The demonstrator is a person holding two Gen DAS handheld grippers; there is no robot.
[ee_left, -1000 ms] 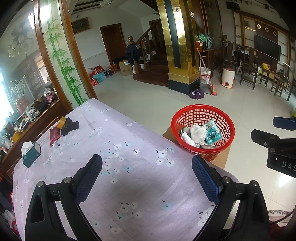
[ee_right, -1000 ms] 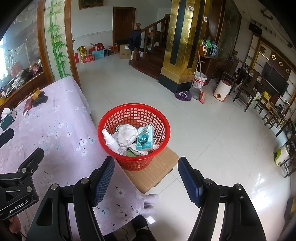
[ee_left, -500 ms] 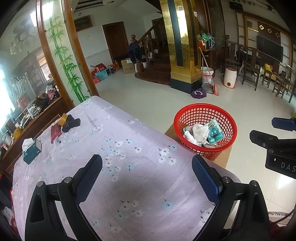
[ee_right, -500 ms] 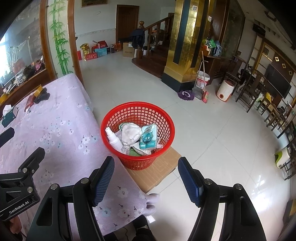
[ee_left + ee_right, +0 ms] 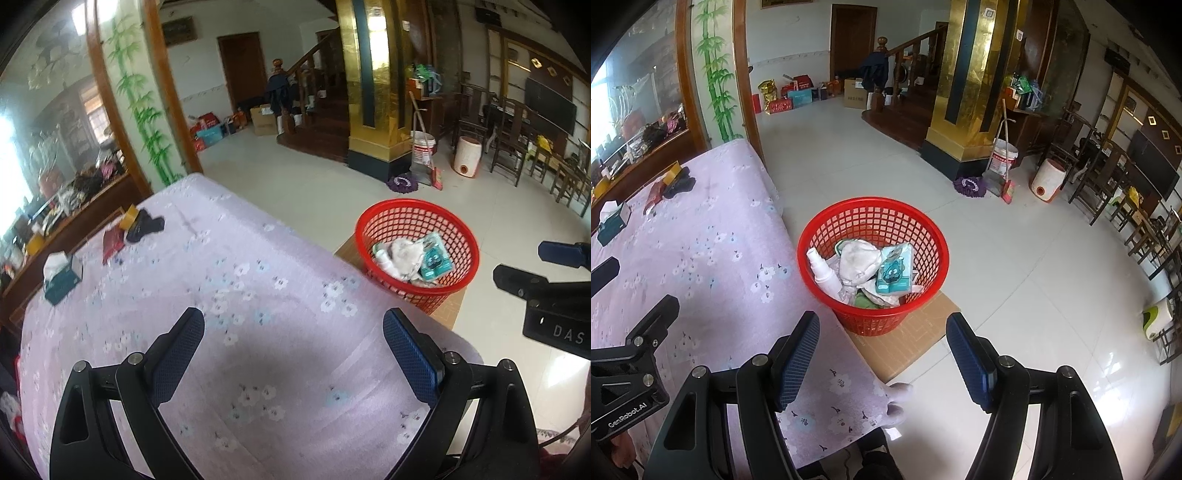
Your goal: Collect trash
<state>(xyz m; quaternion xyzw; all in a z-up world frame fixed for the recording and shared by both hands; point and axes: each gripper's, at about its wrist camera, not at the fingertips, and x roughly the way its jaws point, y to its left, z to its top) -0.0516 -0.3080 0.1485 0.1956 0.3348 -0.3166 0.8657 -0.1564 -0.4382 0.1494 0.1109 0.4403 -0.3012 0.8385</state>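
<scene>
Covering the table (image 5: pixel 258 266), floral lilac cloth; pale, perhaps tiled, floor (image 5: pixel 1015 258).

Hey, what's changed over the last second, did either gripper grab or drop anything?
No. The left gripper and right gripper both stay open and empty, drawing back slightly from the table. The red basket and its trash haven't moved.

A desk (image 5: pixel 258 295) under a lilac floral cloth carries a tissue box (image 5: pixel 61 275), a red packet (image 5: pixel 112 242), a tape roll (image 5: pixel 130 217) and a dark cloth (image 5: pixel 146 227) near its far edge.
</scene>
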